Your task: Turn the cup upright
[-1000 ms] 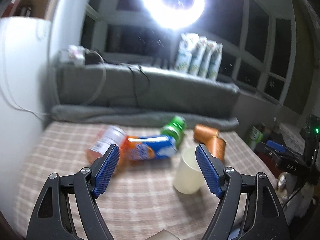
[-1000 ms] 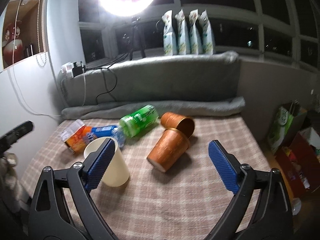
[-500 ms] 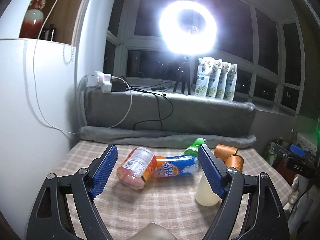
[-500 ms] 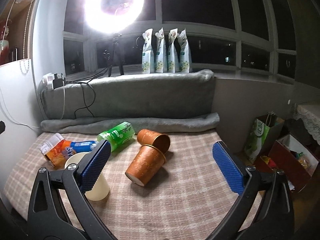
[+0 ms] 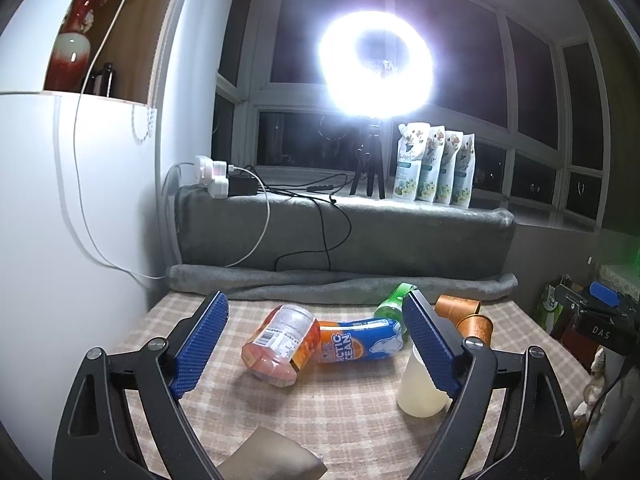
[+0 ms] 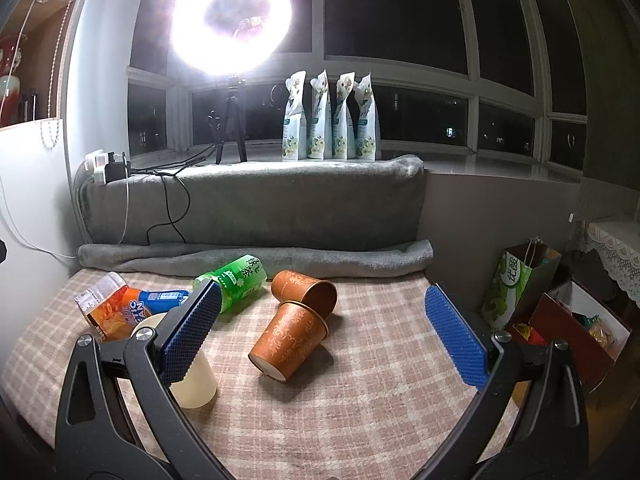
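Both hand-held grippers, left (image 5: 314, 346) and right (image 6: 324, 332), have drawn back, spread and holding nothing, leaving the cream cup (image 6: 192, 382) standing upright on the worktop (image 6: 320, 420) beside two toppled orange cups (image 6: 290, 338), so one flip looks done.

Matt cream cup (image 6: 194, 380); woven checked tablecloth (image 6: 360, 408); glossy patterned copper cups (image 6: 290, 340)
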`<move>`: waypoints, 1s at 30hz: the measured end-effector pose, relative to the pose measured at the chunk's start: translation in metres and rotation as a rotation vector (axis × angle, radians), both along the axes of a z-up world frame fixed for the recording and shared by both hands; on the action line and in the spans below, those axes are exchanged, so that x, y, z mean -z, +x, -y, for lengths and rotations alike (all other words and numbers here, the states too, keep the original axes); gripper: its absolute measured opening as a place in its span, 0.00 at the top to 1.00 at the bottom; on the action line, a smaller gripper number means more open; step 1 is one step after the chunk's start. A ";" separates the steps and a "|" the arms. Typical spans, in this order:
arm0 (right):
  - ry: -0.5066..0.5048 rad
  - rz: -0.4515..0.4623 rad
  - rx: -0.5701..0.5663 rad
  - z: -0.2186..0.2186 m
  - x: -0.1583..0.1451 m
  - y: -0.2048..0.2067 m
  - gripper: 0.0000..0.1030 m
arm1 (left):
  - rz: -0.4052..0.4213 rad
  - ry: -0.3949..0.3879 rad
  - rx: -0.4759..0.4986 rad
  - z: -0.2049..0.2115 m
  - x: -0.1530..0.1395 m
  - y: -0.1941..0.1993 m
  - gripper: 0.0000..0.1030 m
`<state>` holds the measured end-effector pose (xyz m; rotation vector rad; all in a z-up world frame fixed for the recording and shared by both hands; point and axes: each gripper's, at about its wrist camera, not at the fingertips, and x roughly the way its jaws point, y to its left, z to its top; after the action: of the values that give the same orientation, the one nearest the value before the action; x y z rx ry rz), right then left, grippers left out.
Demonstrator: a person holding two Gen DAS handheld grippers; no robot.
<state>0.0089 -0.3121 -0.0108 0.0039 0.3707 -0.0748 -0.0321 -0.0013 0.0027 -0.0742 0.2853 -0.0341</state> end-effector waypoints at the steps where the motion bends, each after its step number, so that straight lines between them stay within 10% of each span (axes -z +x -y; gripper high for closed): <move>1: -0.001 -0.001 0.002 0.000 0.000 0.000 0.00 | 0.000 0.000 -0.001 0.000 0.000 0.000 0.12; 30: -0.006 -0.011 -0.020 -0.007 0.004 0.004 0.00 | -0.005 0.003 0.010 0.003 0.002 0.004 0.10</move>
<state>0.0133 -0.3056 -0.0146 -0.0058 0.3813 -0.0556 -0.0282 -0.0039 0.0005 -0.0699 0.2910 -0.0433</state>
